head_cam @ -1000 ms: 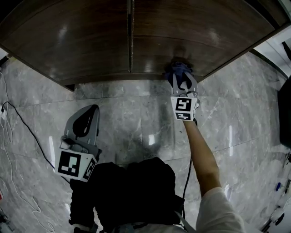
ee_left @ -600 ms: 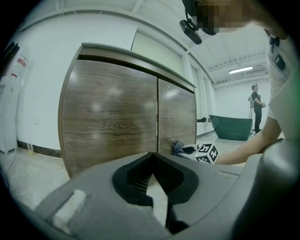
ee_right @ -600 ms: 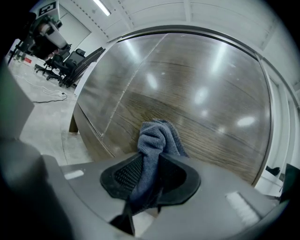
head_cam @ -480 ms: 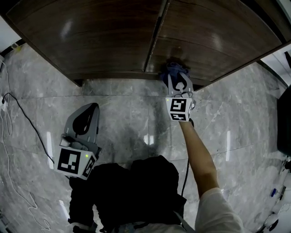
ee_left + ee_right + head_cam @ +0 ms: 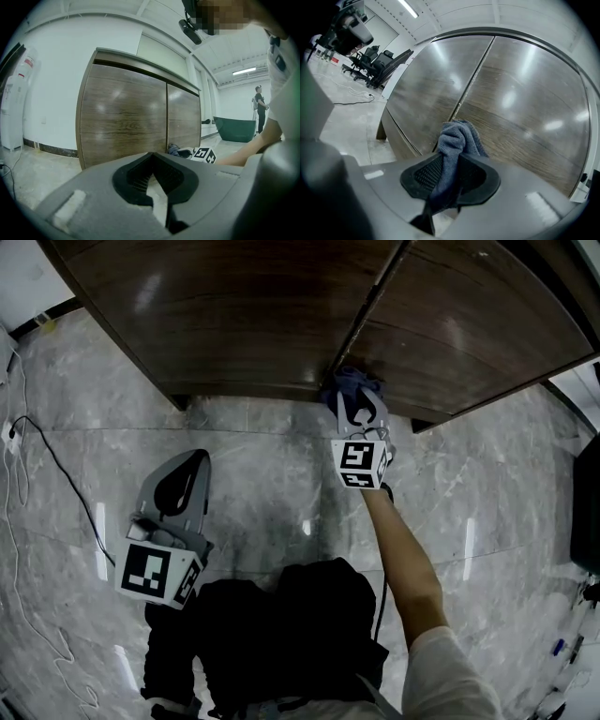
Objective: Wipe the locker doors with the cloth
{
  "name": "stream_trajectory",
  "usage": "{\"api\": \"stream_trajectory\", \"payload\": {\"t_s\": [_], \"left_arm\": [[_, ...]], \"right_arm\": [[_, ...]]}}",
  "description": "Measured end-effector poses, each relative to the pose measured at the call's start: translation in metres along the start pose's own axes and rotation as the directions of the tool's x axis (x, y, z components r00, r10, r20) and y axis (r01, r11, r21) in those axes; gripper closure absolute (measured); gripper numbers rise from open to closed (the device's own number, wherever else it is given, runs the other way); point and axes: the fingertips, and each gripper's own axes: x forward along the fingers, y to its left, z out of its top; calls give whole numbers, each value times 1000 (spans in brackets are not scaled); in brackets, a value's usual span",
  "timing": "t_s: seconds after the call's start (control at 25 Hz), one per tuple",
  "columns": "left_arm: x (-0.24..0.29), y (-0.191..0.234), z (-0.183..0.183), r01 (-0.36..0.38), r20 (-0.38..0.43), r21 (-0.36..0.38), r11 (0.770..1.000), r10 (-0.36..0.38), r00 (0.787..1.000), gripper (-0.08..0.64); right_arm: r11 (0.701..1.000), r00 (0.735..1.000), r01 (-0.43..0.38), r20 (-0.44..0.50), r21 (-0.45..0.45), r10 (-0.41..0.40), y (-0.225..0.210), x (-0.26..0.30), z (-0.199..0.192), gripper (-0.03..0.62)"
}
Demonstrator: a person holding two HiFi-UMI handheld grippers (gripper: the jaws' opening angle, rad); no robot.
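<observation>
The person stands over a grey marble floor (image 5: pixel 262 474), facing a low locker with two dark wood-grain doors, a left door (image 5: pixel 234 315) and a right door (image 5: pixel 469 324), split by a narrow seam (image 5: pixel 372 306). The right tool (image 5: pixel 357 411) is stretched out on a bare forearm (image 5: pixel 408 559) towards the foot of that seam. Its jaws are clamped on a blue-grey cloth (image 5: pixel 351 384). In the right gripper view the cloth (image 5: pixel 457 137) runs down between the black pads of the right tool (image 5: pixel 450 174) and bulges out past the tips in a soft wad. The wad sits low against the door face, right at the seam and just above the floor. Whether it lies more on the left door or the right one I cannot tell.

The left tool (image 5: pixel 180 486) hangs back, well apart from the locker, on the near left over the floor, pointing towards the left door. In the left gripper view the left tool (image 5: pixel 151 174) has its jaw tips drawn together with only floor showing through the hollow between the pads; it carries nothing. From there the right tool's marker cube (image 5: pixel 204 155) shows low by the doors.

A thin black cable (image 5: pixel 47 474) trails across the floor at the far left. Beyond the locker's right end another person (image 5: pixel 259 101) stands far off by a dark green tub (image 5: pixel 233 129).
</observation>
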Motion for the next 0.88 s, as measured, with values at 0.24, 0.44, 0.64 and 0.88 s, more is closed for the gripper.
{"api": "stream_trajectory", "payload": {"t_s": [0.24, 0.44, 0.64, 0.88], "left_arm": [[-11, 14, -3, -19, 5, -10, 1000, 19, 1000, 558], [-22, 23, -4, -34, 9, -18, 999, 34, 999, 557], [-32, 33, -5, -51, 12, -22, 998, 51, 999, 557], [-41, 45, -9, -71, 10, -31, 997, 71, 997, 558]], "right_arm": [[1000, 1000, -22, 3, -6, 22, 22, 10, 12, 491], [999, 999, -41, 6, -11, 41, 38, 17, 24, 491], [997, 997, -72, 15, -24, 72, 59, 26, 38, 491], [994, 994, -103, 29, -22, 104, 83, 36, 52, 491]]}}
